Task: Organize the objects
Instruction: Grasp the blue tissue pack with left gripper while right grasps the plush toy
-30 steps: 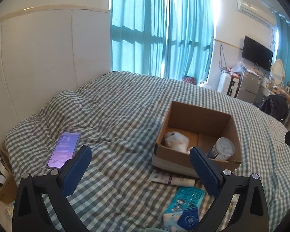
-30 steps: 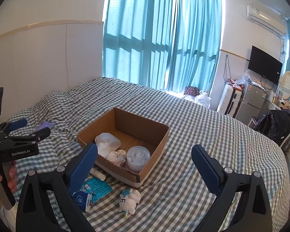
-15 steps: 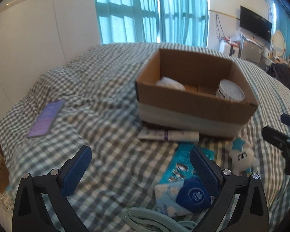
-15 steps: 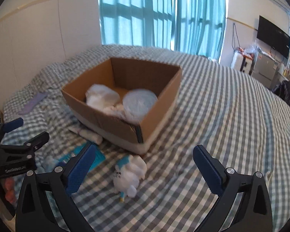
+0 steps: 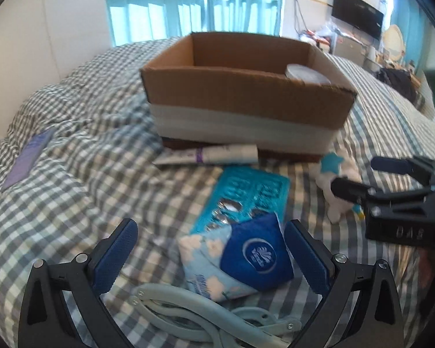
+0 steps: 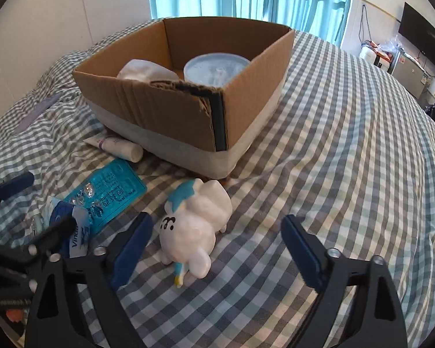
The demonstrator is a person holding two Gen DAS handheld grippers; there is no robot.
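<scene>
An open cardboard box (image 5: 246, 92) (image 6: 171, 110) sits on the checked bed, holding a round tub (image 6: 214, 66) and a white bundle (image 6: 142, 71). In front of it lie a white tube (image 5: 211, 155) (image 6: 116, 145), a teal blister pack (image 5: 246, 197) (image 6: 110, 194), a blue tissue pack (image 5: 240, 258) (image 6: 69, 226), a pale green clip (image 5: 206, 316) and a white plush toy (image 6: 194, 226) (image 5: 336, 185). My left gripper (image 5: 208, 252) is open, low over the tissue pack. My right gripper (image 6: 217, 246) is open, with the plush toy between its fingers' reach.
A phone (image 5: 29, 156) lies on the bed at the left. The bed's checked cover (image 6: 348, 145) stretches to the right of the box. A wall and teal curtains (image 5: 194, 3) stand behind; a TV (image 5: 356, 20) and clutter are at the far right.
Both grippers have come down and forward toward the items in front of the box. The left now hovers over the tissue pack, the right over the plush toy. Both stayed open.
</scene>
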